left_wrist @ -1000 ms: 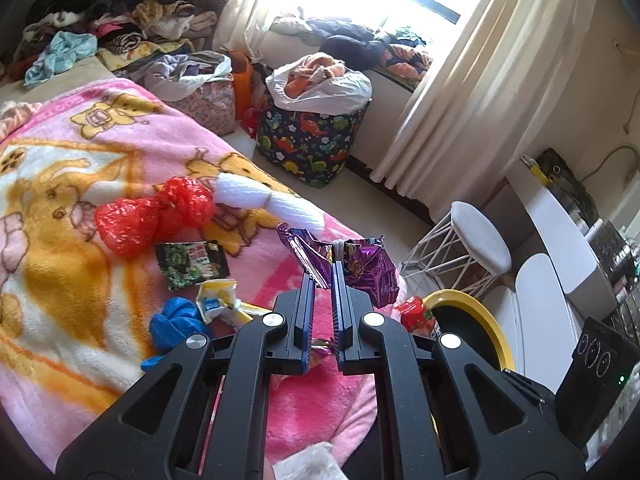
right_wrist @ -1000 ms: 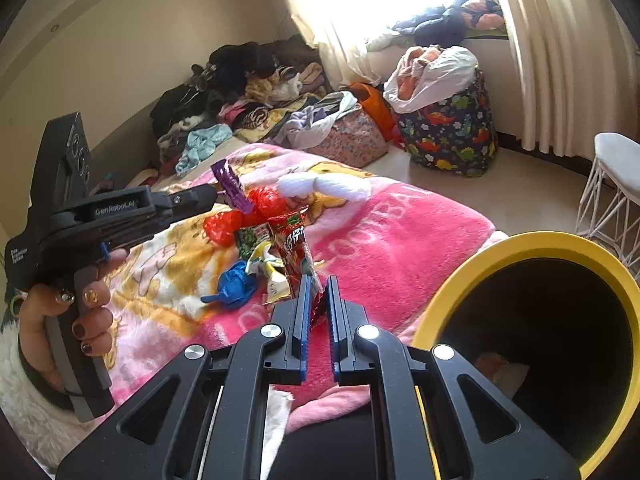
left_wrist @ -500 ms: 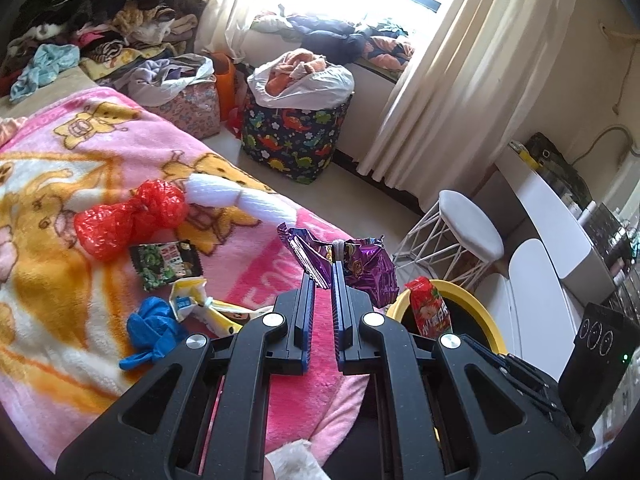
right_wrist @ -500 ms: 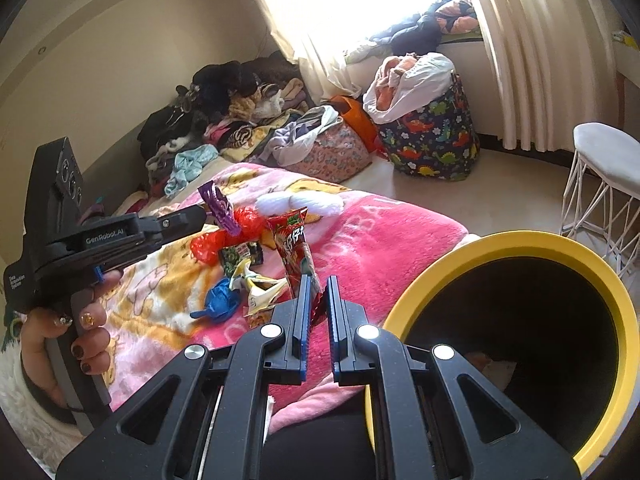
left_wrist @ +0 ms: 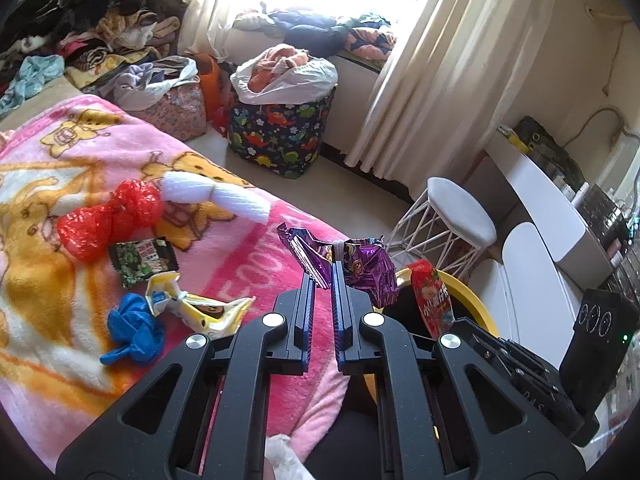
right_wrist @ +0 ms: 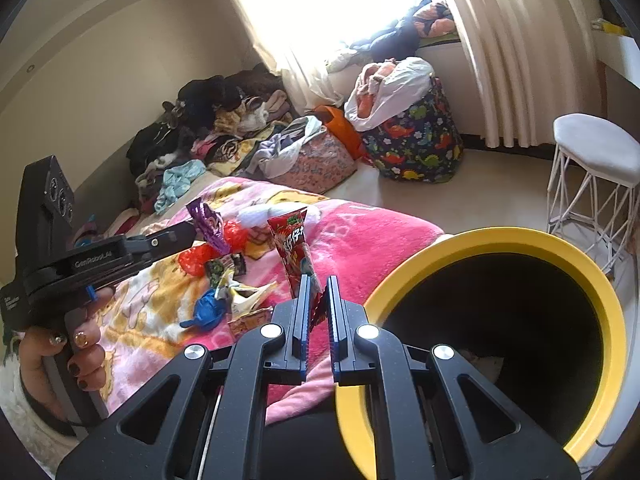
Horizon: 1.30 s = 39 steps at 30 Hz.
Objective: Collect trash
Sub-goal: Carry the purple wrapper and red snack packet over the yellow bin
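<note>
**Both grippers closed and raised, each pinching a wrapper**

The left gripper (left_wrist: 323,276) is held level and pointing forward, its blue-lined fingers (left_wrist: 305,312) drawn close together with only a narrow slot between them, clamped on a purple wrapper (left_wrist: 360,268) at the tips. Seen from the right wrist, the left gripper (right_wrist: 192,228) sits off to the left, gripped from below by a hand (right_wrist: 60,356) with dark painted nails wrapped around its handle. The right gripper (right_wrist: 319,284) also points forward, fingers (right_wrist: 302,316) nearly together, pinching the lower end of a red wrapper (right_wrist: 294,248) that stands upright.
</note>
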{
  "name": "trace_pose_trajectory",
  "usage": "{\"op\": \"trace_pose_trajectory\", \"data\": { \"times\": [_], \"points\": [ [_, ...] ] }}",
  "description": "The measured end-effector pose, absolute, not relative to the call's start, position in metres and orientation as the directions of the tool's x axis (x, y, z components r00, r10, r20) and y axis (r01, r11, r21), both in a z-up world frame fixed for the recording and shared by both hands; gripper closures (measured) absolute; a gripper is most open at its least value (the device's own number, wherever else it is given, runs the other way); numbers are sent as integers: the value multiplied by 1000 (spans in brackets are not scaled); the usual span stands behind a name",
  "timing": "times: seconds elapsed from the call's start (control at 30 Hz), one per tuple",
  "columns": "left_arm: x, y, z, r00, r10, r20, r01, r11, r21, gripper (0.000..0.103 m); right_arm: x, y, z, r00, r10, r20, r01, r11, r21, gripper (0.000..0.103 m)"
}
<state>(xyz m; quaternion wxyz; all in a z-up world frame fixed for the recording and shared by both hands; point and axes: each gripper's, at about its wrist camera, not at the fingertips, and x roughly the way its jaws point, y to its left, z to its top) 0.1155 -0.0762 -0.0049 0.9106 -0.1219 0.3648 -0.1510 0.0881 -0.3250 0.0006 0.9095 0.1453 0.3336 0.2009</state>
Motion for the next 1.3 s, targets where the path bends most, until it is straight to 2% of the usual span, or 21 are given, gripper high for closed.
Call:
{"op": "trace_pose_trajectory", "data": {
  "times": [1.3],
  "points": [
    [96,-161,-19,593,-453,-666,352,889,-292,98,77,-400,-15,778,293,-555,-63,916,395,95]
  ]
}}
